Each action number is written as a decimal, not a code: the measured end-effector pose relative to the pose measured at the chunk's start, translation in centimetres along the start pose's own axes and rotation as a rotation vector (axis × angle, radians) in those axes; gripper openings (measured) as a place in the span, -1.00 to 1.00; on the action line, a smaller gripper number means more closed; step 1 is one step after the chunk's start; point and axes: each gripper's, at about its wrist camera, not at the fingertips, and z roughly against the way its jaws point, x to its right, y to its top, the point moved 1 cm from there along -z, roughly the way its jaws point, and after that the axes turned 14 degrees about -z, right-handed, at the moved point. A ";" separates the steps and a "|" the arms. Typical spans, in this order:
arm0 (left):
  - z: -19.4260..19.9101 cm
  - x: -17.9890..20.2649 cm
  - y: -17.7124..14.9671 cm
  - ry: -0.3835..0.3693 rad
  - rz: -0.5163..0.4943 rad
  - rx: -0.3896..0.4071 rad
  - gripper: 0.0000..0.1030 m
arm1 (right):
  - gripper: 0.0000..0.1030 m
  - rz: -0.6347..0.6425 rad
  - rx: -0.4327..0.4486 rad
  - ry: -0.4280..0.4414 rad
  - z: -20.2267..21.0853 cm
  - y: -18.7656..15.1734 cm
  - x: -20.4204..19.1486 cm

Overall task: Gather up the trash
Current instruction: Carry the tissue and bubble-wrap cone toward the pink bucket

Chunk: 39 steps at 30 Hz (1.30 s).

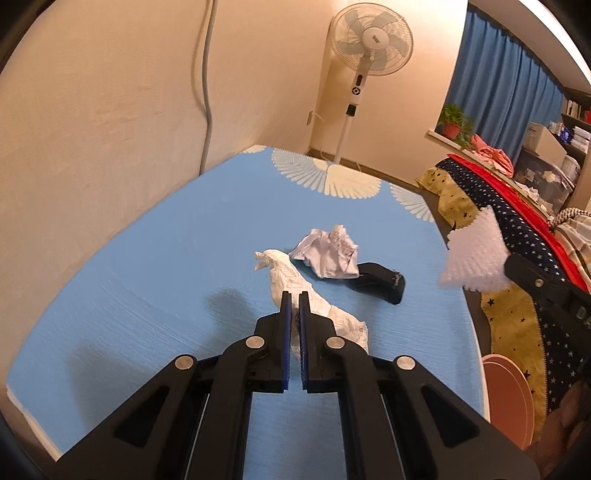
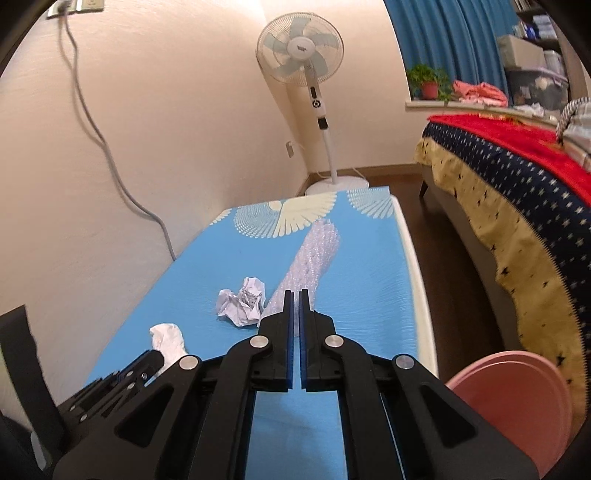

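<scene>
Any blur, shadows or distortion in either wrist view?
Left wrist: warm cast; white foam mesh sleeve soft-edged; gripper shadow on the blue patterned tabletop; fisheye bends the table edge. Right wrist: grey wall cable smeared; wall curves.

I see cream walls (image 2: 166, 110), pedestal fan (image 2: 301, 48) in corner, blue curtains (image 2: 454, 33), potted plant (image 2: 428, 79) on sill, star-patterned bed (image 2: 517, 173), dark wood floor (image 2: 436, 236).

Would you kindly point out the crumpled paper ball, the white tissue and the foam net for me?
crumpled paper ball (image 1: 328, 253), left wrist view, on its creased middle.
white tissue (image 1: 286, 275), left wrist view, on the twisted part beyond the fingertips.
foam net (image 2: 317, 251), right wrist view, on its mid-length mesh.
</scene>
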 end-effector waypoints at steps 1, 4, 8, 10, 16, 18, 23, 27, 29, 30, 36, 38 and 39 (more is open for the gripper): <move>0.4 0.1 0.0 -0.003 -0.004 0.006 -0.93 | -0.96 0.007 0.002 -0.003 0.5 0.0 0.0; 1.3 0.1 0.1 -0.014 -0.010 0.018 -0.93 | -0.95 0.033 0.014 -0.012 2.6 -0.2 -0.1; 2.5 0.6 -0.1 -0.033 -0.026 0.028 -0.93 | -0.95 0.051 0.030 -0.023 4.9 -0.3 0.2; 3.1 0.9 -0.1 -0.044 -0.036 0.033 -0.93 | -0.95 0.058 0.039 -0.028 6.1 -0.3 0.2; 4.8 2.0 -0.3 -0.076 -0.062 0.053 -0.93 | -0.95 0.101 0.057 -0.050 9.0 -1.0 0.5; 5.2 2.5 -0.2 -0.087 -0.075 0.062 -0.93 | -0.95 0.114 0.067 -0.062 9.9 -1.1 0.7; 5.9 4.0 -0.1 -0.121 -0.112 0.078 -0.93 | -0.95 0.121 0.095 -0.092 12.2 -0.9 1.5; 6.1 5.2 -0.2 -0.144 -0.135 0.079 -0.93 | -0.95 0.118 0.117 -0.119 13.8 -0.4 2.7; 6.2 5.8 -0.1 -0.155 -0.144 0.082 -0.93 | -0.95 0.119 0.122 -0.135 14.4 -0.3 3.2; 6.3 6.1 -0.1 -0.162 -0.150 0.085 -0.93 | -0.95 0.117 0.125 -0.145 14.8 -0.2 3.6; 6.9 8.0 0.0 -0.196 -0.188 0.104 -0.93 | -0.95 0.110 0.145 -0.181 16.6 0.5 5.1; 7.0 8.7 -0.1 -0.208 -0.196 0.107 -0.93 | -0.95 0.108 0.151 -0.190 17.1 0.7 5.5; 7.1 9.0 -0.1 -0.215 -0.201 0.108 -0.93 | -0.95 0.107 0.153 -0.197 17.4 0.8 5.8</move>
